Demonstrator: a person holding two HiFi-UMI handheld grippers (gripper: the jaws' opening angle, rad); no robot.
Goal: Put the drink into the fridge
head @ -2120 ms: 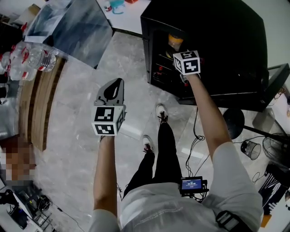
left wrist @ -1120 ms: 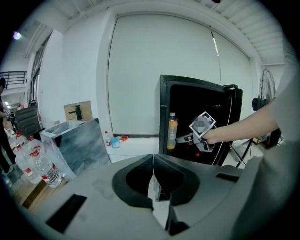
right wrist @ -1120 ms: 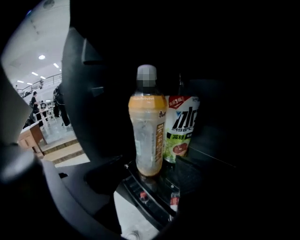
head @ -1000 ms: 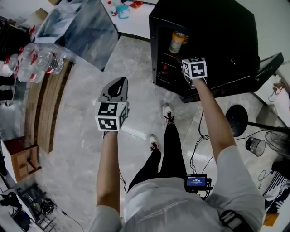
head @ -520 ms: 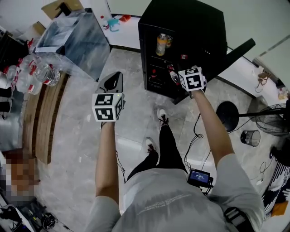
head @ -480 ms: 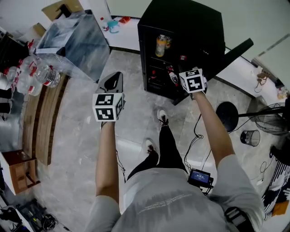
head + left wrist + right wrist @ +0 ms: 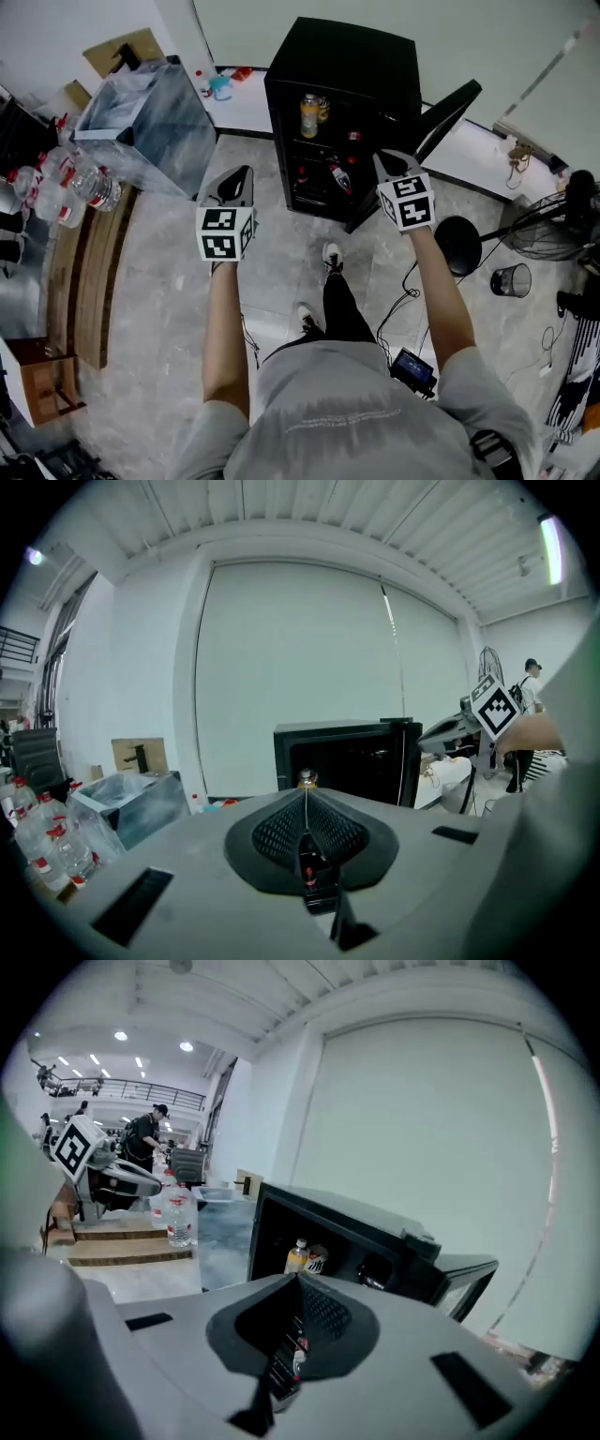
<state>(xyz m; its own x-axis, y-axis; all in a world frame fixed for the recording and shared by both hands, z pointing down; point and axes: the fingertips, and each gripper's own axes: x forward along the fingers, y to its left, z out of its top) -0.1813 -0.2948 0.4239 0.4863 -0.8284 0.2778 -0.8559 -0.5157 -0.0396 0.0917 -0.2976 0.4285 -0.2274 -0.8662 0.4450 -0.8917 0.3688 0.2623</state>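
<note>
Jaws together; drink [image 7: 308,114] inside fridge [image 7: 349,49]

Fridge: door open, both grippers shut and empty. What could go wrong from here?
The fridge door stands wide open close to the right gripper; a careless swing could knock it.
The yellow bottle stands upright inside beside a can; slamming the door may tip it.
A cable trails near the person's shoe: possible trip.

Grey marbled tiles covered the floor [image 7: 159,309]. A tall pale wall [image 7: 300,639] rose under a ribbed white ceiling [image 7: 309,508] with a tube light [image 7: 549,550]. A wooden bench [image 7: 86,262] lined the floor's left edge, and a fan [image 7: 544,228] stood at its right edge.
</note>
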